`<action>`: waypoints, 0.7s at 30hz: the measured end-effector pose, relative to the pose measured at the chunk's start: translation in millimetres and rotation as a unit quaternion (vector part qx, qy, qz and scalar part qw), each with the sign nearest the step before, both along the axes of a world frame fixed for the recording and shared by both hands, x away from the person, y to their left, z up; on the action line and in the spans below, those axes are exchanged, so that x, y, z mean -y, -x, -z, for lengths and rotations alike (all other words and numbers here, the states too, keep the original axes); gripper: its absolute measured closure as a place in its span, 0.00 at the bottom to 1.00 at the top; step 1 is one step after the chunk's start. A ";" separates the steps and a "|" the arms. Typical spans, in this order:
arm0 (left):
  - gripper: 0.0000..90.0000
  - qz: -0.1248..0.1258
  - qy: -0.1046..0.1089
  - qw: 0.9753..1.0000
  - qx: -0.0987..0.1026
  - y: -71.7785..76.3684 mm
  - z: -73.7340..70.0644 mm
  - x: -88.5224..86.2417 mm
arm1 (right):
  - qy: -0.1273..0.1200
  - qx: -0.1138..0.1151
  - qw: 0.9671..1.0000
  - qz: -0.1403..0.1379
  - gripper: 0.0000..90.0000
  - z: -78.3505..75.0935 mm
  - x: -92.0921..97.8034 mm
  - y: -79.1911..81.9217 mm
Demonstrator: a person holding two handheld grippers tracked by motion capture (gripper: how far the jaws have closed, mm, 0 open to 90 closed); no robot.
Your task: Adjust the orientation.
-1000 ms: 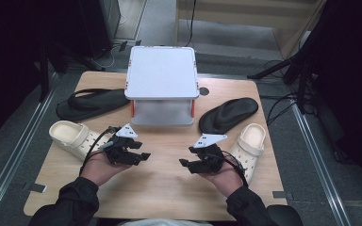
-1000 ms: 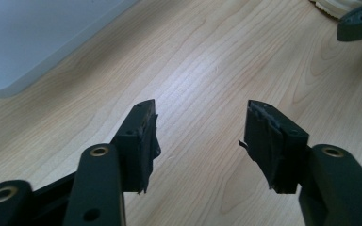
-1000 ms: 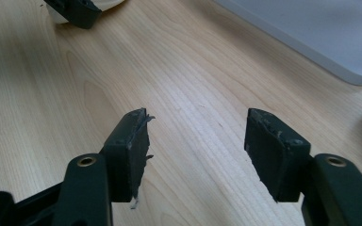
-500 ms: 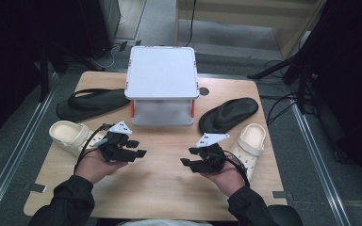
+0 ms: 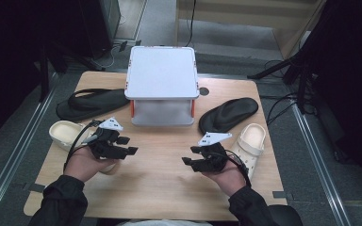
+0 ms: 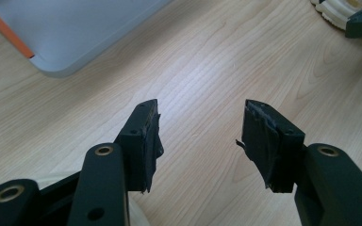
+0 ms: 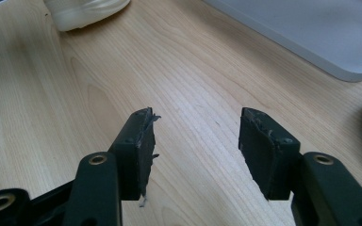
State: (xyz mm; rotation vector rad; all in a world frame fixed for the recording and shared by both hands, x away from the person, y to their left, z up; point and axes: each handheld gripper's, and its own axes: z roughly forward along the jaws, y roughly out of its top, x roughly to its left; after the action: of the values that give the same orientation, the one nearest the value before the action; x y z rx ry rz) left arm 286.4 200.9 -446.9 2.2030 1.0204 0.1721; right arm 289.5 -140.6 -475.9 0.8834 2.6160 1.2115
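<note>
The left gripper hovers in front of the white box — jaws wide apart, empty — just beside a cream clog. The right gripper likewise, by the other clog.

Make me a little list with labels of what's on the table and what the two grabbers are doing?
table: wooden
middle: white two-level rack
left side: black flip-flop, cream clog
right side: black flip-flop, cream clog
left gripper: open, holding nothing, beside the left clog
right gripper: open, holding nothing, beside the right clog
</note>
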 end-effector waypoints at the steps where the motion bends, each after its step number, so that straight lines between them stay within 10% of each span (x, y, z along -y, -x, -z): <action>1: 0.53 0.000 0.001 1.000 -0.002 -0.3 -1.0 -2.1 | -0.001 0.000 1.000 0.000 0.52 -0.2 0.3 0.1; 21: 0.56 -0.051 -0.011 0.999 -0.001 1.0 -18.0 -53.3 | 0.020 0.001 1.000 -0.019 0.50 2.8 -7.6 3.0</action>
State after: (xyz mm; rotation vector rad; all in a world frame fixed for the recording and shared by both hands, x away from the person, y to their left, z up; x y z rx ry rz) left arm 285.5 254.2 -428.9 2.1731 1.1376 0.2288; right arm 286.6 -133.0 -478.7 0.8290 2.6574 1.1630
